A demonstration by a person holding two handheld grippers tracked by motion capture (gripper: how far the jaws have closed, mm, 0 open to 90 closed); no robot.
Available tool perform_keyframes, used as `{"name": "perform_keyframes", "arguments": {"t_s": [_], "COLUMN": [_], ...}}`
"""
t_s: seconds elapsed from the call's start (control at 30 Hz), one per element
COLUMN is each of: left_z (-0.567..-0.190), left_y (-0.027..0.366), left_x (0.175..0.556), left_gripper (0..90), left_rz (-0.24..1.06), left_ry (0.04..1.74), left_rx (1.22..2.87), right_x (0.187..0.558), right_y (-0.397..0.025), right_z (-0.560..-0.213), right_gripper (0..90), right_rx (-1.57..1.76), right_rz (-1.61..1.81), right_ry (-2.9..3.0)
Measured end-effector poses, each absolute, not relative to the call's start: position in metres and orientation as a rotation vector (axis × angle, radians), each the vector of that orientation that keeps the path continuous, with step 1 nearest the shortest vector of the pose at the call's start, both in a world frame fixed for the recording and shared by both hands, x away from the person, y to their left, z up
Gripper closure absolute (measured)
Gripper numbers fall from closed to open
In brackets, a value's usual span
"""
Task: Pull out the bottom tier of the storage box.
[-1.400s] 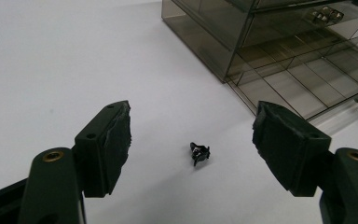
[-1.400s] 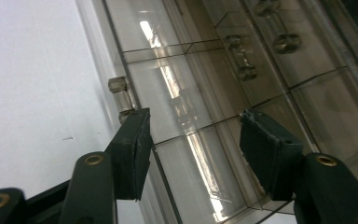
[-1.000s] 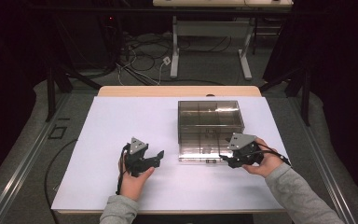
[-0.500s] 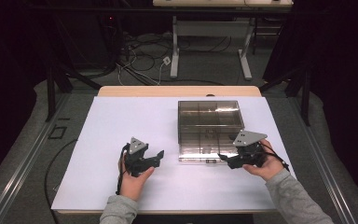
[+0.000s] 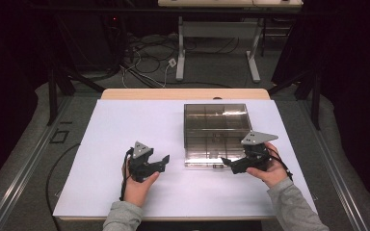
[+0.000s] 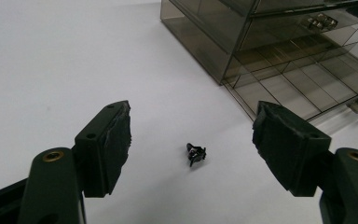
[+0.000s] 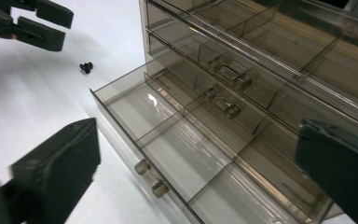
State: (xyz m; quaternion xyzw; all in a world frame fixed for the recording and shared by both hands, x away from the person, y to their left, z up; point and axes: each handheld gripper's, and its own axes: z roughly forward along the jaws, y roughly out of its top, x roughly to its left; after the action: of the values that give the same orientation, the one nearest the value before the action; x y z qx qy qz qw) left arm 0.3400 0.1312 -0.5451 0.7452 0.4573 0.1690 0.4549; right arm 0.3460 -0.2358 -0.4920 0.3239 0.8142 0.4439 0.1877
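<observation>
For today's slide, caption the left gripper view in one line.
Open left gripper poised over small black part beside smoky drawer box.

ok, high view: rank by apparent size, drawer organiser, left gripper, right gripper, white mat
1. White mat, largest by far.
2. Smoked clear drawer organiser, with its bottom drawer pulled out.
3. Left gripper and right gripper: they look about alike, both jaws open, so no ranking between them.

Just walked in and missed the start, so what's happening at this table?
A person holds a tool in each hand at a white table. The right tool, open, sits at the pulled-out bottom drawer of a smoked clear drawer box. The left tool, open, points at a small black part lying on the table.
</observation>
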Motion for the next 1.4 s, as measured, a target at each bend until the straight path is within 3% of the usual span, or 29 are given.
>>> {"name": "perform_keyframes", "arguments": {"t_s": [1.2, 1.4], "left_z": [-0.529, -0.524], "left_y": [0.140, 0.146], "left_x": [0.340, 0.341], "left_gripper": [29.1, 29.1], "left_rz": [0.366, 0.356], "left_ry": [1.118, 1.112], "left_rx": [1.781, 1.747], "right_x": [0.335, 0.334], "right_y": [-0.271, -0.278], "right_z": [-0.487, -0.489], "right_gripper": [1.7, 7.0], "right_rx": [1.079, 1.109], "right_rz": [1.364, 1.361], "right_ry": [2.053, 1.999]}}
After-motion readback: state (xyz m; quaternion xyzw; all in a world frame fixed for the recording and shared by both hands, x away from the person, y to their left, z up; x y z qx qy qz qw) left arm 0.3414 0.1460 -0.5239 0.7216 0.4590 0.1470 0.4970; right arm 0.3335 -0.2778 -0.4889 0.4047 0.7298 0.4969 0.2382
